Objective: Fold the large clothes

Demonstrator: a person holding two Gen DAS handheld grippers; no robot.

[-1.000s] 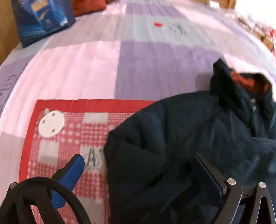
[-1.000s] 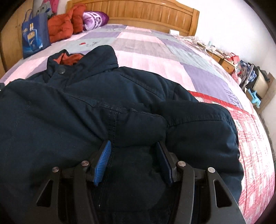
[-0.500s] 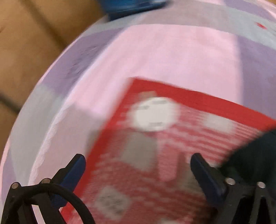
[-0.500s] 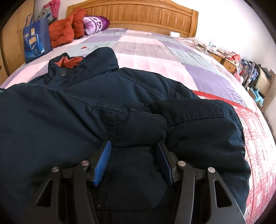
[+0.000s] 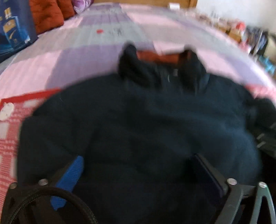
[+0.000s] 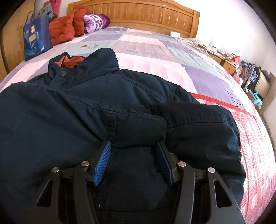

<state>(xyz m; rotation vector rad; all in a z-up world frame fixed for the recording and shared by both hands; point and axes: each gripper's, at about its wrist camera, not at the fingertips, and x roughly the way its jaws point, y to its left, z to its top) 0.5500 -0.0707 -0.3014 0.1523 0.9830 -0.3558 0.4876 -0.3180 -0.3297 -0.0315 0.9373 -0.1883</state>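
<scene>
While the navy jacket (image 6: pixel 96 110) lies spread on the patchwork bedspread (image 6: pixel 155 56), collar toward the headboard, a padded fold of it is pinched between the part-closed pads of the right gripper (image 6: pixel 132 160). The left gripper (image 5: pixel 138 174) is held wide open above the jacket, nothing grasped. Since only 1 bulky fold is held, it could be squeezed out once lifted, and the folded-in sleeve (image 6: pixel 198 124) could be dragged loose.

A blue tote bag (image 6: pixel 37 37) leans by an orange puffy jacket (image 6: pixel 66 29) and purple floral pillow (image 6: pixel 96 22) near the wooden headboard (image 6: pixel 138 16). Pastel patchwork bedspread (image 6: pixel 155 56) underneath, plus a red checkered blanket (image 6: pixel 255 137).
</scene>
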